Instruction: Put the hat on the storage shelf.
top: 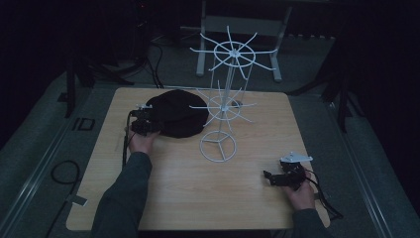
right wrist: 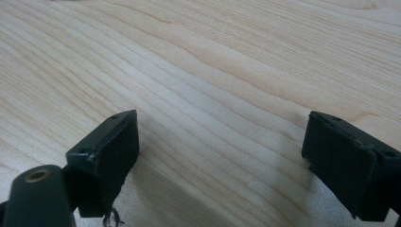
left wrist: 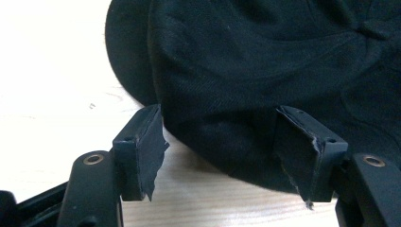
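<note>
A black cap (top: 177,113) lies on the wooden table (top: 163,188), left of a white wire display stand (top: 225,99). My left gripper (top: 144,124) is at the cap's near-left edge. In the left gripper view its jaws stand open, and the cap's cloth (left wrist: 246,80) reaches into the gap between the fingertips (left wrist: 150,137). My right gripper (top: 272,179) rests low over the table's front right corner. Its jaws are wide apart in the right gripper view, with only bare wood (right wrist: 222,94) between its pads (right wrist: 116,146).
The wire stand has a round base (top: 218,146) and two tiers of radiating hooks (top: 234,49). Cables (top: 324,198) trail from the right gripper off the table's edge. A metal frame (top: 237,25) stands on the floor behind the table.
</note>
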Tool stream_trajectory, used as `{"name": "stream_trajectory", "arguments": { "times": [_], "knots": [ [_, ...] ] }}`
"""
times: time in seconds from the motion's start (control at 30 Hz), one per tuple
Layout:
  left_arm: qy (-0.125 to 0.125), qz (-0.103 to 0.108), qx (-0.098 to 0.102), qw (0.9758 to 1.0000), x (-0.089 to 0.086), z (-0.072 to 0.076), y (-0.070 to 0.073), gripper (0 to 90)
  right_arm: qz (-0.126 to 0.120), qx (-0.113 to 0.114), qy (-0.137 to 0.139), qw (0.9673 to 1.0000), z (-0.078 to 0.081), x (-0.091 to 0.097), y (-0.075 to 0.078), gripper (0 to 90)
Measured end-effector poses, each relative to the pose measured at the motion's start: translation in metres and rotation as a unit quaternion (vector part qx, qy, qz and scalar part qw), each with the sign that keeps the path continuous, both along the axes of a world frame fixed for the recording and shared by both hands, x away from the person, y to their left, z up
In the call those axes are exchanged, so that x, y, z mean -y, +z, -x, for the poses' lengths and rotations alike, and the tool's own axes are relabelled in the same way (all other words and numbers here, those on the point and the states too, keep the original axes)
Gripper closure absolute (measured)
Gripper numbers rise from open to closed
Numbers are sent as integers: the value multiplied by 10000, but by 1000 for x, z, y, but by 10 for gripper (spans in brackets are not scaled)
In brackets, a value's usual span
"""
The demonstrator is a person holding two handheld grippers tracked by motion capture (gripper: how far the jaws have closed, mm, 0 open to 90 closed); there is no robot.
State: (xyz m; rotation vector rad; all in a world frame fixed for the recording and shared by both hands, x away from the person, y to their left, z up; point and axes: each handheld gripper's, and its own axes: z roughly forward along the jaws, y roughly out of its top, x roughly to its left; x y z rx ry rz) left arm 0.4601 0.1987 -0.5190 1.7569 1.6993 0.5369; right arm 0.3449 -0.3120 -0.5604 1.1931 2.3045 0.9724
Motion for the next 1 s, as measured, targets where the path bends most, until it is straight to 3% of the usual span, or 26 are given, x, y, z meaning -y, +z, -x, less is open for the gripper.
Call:
{"name": "stream_trajectory", "arguments": {
  "times": [0.3,0.43,0.53,0.63,0.8,1.0],
  "knots": [
    [149,-43,-172,9997,6,-11,-10,337,0,0,0,10000,0,0,0,117],
    [245,68,-384,9989,10,-17,-24,339,1,0,1,10000,0,0,0,117],
    [378,171,-449,9981,10,-18,-27,357,1,1,1,10000,0,0,0,117],
    [421,116,-558,9975,11,-19,-26,386,0,0,1,10000,0,0,0,117],
    [481,-30,-661,9966,10,-19,-24,478,-1,-1,-3,10000,0,0,0,117],
    [561,17,-775,9954,-1,-16,-22,649,-2,-2,-2,10000,0,0,0,117]
  ]
}}
